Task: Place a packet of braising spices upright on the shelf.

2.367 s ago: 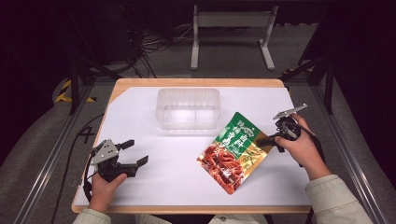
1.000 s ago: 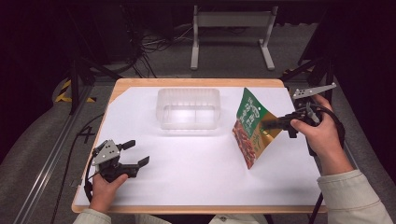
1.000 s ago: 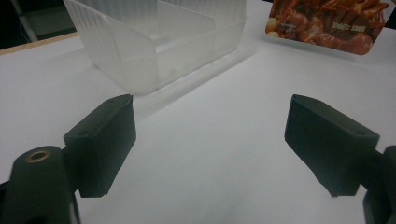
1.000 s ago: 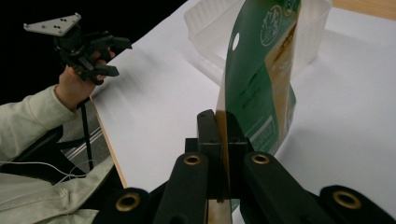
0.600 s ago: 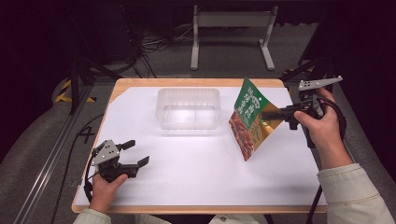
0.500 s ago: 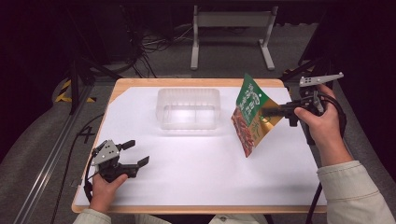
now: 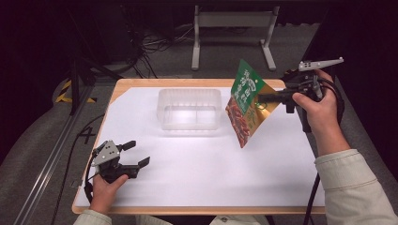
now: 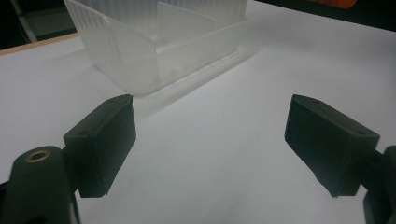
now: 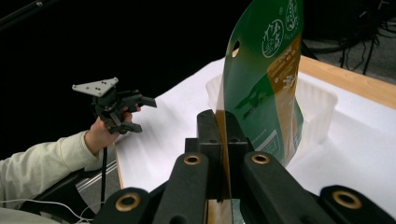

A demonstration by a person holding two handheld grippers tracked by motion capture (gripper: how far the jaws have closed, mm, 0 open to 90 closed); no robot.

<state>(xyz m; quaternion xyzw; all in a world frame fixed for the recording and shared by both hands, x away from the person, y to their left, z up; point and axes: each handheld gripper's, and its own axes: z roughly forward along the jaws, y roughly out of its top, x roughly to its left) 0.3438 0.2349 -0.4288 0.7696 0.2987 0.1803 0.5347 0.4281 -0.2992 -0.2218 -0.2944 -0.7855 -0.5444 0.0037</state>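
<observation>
A green and orange snack pouch (image 7: 245, 102) hangs in the air over the table's right side, just right of the clear plastic tray (image 7: 190, 108). My right gripper (image 7: 259, 97) is shut on the pouch's edge; in the right gripper view the pouch (image 9: 266, 88) stands pinched between the two black jaws (image 9: 219, 140). My left gripper (image 7: 137, 153) rests low at the table's front left, open, nothing between its fingers. In the left gripper view both jaws stand wide apart, with the tray (image 8: 159, 42) farther off.
The white-covered table (image 7: 197, 178) has a wooden rim. A metal stand (image 7: 232, 28) and cables lie on the floor behind it. In the right gripper view the other hand holds the left gripper (image 9: 135, 112) at the table's far edge.
My right gripper has lifted the pouch off the table and carried it up and back toward the tray's right end. The left gripper has stayed put.
</observation>
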